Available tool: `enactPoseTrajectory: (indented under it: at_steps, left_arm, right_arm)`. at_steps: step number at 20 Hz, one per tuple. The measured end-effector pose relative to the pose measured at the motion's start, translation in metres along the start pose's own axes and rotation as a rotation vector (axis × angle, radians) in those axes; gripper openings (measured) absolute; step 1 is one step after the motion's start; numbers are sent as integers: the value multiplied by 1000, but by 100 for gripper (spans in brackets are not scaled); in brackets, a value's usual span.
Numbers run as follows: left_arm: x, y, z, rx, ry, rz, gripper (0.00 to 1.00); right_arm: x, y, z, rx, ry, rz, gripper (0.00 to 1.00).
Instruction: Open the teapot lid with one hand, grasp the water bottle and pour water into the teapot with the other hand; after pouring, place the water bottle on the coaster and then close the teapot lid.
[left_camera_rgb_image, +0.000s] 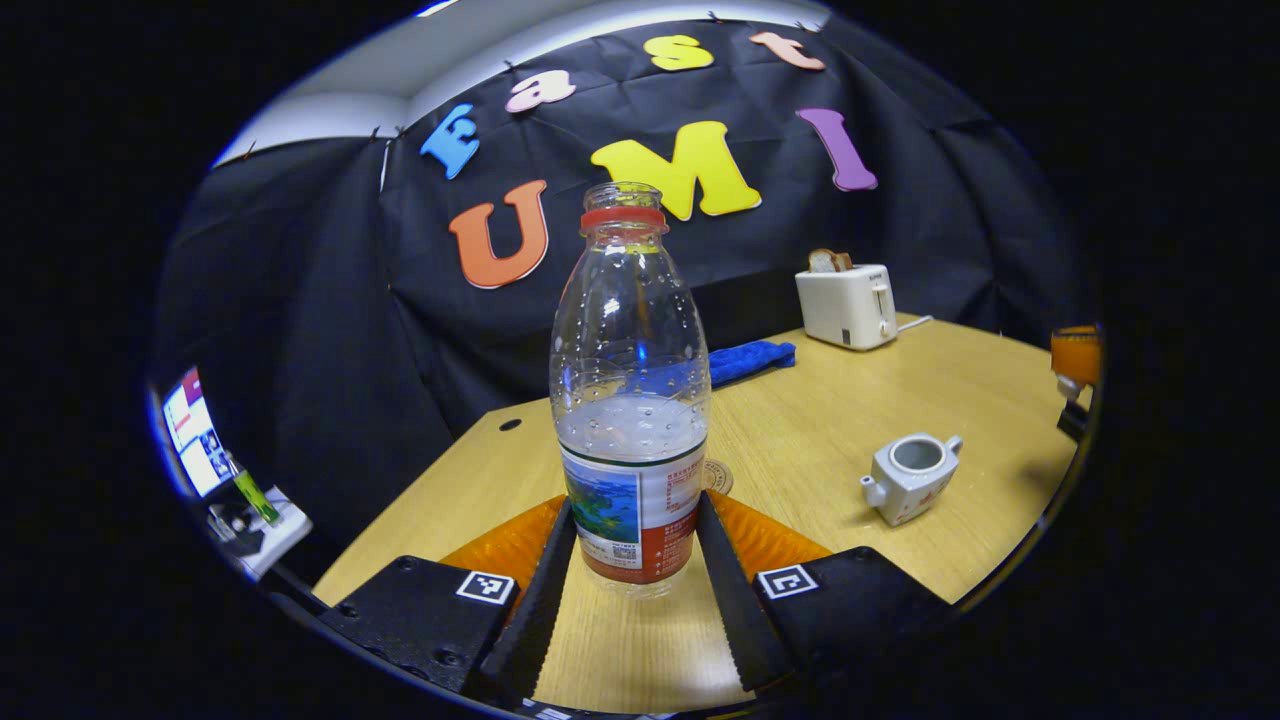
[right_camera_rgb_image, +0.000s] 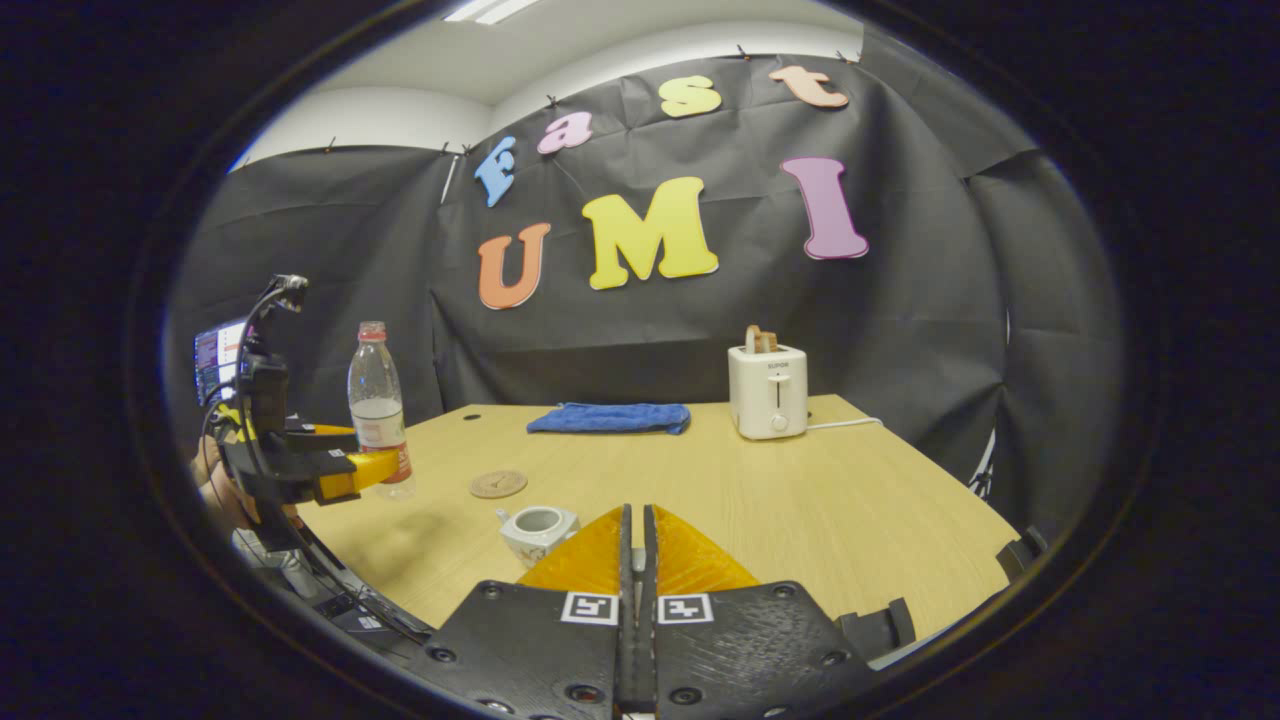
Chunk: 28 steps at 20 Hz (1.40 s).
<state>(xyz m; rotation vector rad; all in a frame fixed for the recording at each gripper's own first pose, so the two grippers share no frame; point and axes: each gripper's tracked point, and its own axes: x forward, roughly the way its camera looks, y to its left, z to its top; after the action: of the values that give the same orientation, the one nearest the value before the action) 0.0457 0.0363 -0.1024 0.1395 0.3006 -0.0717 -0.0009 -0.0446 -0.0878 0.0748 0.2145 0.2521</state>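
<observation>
**Left claw grasps the water bottle, teapot stands open on the desk**

In the left gripper view the left claw (left_camera_rgb_image: 632, 560) is clamped on the water bottle (left_camera_rgb_image: 630, 400): both fingers press on the lower part of the bottle, one at each side of the label. The bottle is upright, has no cap, and is filled with water to about the middle. Its bottom seems to be slightly above the desk (left_camera_rgb_image: 850, 400), but I cannot tell this for sure. Just behind the bottle, a round coaster (left_camera_rgb_image: 716, 476) lies flat on the desk, partly hidden by the bottle. To the right of it the white teapot (left_camera_rgb_image: 910, 476) stands with its lid off, so the inside is visible.

In the right gripper view the right claw (right_camera_rgb_image: 637, 550) is clenched, its two fingers nearly touching each other. If something thin is held between them, I cannot tell. The teapot (right_camera_rgb_image: 537, 532) is just to the left of its fingertips and a little beyond them. The coaster (right_camera_rgb_image: 498, 484) lies farther back, between the teapot and the bottle (right_camera_rgb_image: 378, 405). At the left edge a hand (right_camera_rgb_image: 222, 490) holds the left claw (right_camera_rgb_image: 385, 465) around the bottle.

Near the back of the desk lie a folded blue cloth (right_camera_rgb_image: 610, 417) and a white toaster (right_camera_rgb_image: 767, 390) with bread in it
</observation>
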Motion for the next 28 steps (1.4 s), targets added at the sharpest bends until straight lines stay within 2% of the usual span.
enactPoseTrajectory:
  at_steps: [1, 4, 8, 10, 18, 28]
  left_arm:
    - [2, -2, 2, -35, -5, -11, 73]
    - [22, 3, 14, -37, -55, -20, 73]
    - [53, -4, 31, -116, -112, -86, 74]
    - [73, -4, 36, -120, -129, -87, 74]
    - [129, -18, 26, -122, -88, -117, 76]
    - [147, -20, 3, -141, -53, -110, 77]
  right_arm:
    - [0, 2, 0, -2, 1, 3, 0]
    - [1, 1, -3, -2, 4, -1, 0]
    - [5, -2, -13, 3, 25, -4, 0]
    - [8, -7, -18, 3, 35, -13, 0]
    - [14, -32, -31, 28, 59, -48, 0]
    - [19, -39, -40, 30, 77, -60, 0]
